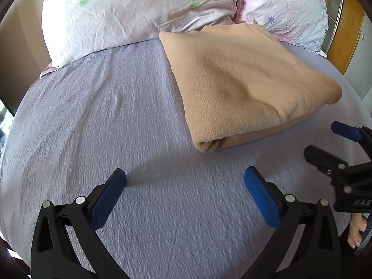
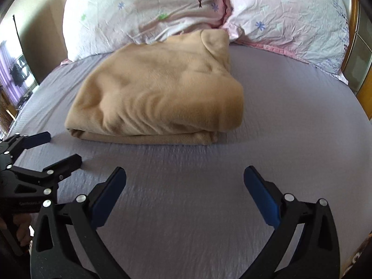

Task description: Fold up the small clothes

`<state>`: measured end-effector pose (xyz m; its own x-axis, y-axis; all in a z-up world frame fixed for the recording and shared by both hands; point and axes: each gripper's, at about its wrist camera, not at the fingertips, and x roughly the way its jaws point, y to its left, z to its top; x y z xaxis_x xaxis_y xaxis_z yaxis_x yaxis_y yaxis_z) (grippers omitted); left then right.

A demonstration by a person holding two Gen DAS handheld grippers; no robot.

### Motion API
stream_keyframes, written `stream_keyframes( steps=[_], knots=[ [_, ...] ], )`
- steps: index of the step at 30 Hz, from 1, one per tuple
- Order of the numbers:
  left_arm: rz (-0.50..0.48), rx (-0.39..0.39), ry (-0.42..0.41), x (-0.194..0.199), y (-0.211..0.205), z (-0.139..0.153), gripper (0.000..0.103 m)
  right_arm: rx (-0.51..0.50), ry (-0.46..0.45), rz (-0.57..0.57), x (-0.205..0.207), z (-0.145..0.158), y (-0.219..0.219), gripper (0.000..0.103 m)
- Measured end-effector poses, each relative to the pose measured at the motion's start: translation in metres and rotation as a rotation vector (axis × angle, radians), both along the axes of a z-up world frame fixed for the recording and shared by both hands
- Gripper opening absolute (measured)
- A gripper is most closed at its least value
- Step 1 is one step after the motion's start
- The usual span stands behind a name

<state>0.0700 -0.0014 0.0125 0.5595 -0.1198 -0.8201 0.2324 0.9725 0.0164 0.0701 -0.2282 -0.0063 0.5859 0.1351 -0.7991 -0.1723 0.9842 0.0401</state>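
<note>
A tan fleece garment (image 1: 246,86) lies folded into a thick rectangle on the lavender bed sheet (image 1: 104,121), its far edge against the pillows. It also shows in the right wrist view (image 2: 160,95). My left gripper (image 1: 184,179) is open and empty, hovering over bare sheet near and left of the garment. My right gripper (image 2: 184,176) is open and empty, in front of the garment's near edge. Each gripper shows in the other's view: the right one (image 1: 323,137) at the right edge, the left one (image 2: 62,146) at the left edge, both with jaws apart.
Two pink floral pillows (image 2: 144,11) (image 2: 290,21) lie at the head of the bed. A wooden frame (image 1: 351,30) stands at the far right. A dark screen and a window (image 2: 16,69) are at the left.
</note>
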Motion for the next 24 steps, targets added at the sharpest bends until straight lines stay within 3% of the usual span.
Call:
stream_keyframes(
  steps=[4,24],
  knots=[
    [0.002,-0.001,-0.008,0.0018,0.0004,-0.0003,0.102,-0.042,0.001,-0.015,0.0001,-0.0026,0.0037,0.101],
    [-0.01,-0.001,-0.019,0.0017,0.001,-0.0003,0.102,-0.045,0.012,-0.017,-0.0002,-0.0032,0.0021,0.101]
  ],
)
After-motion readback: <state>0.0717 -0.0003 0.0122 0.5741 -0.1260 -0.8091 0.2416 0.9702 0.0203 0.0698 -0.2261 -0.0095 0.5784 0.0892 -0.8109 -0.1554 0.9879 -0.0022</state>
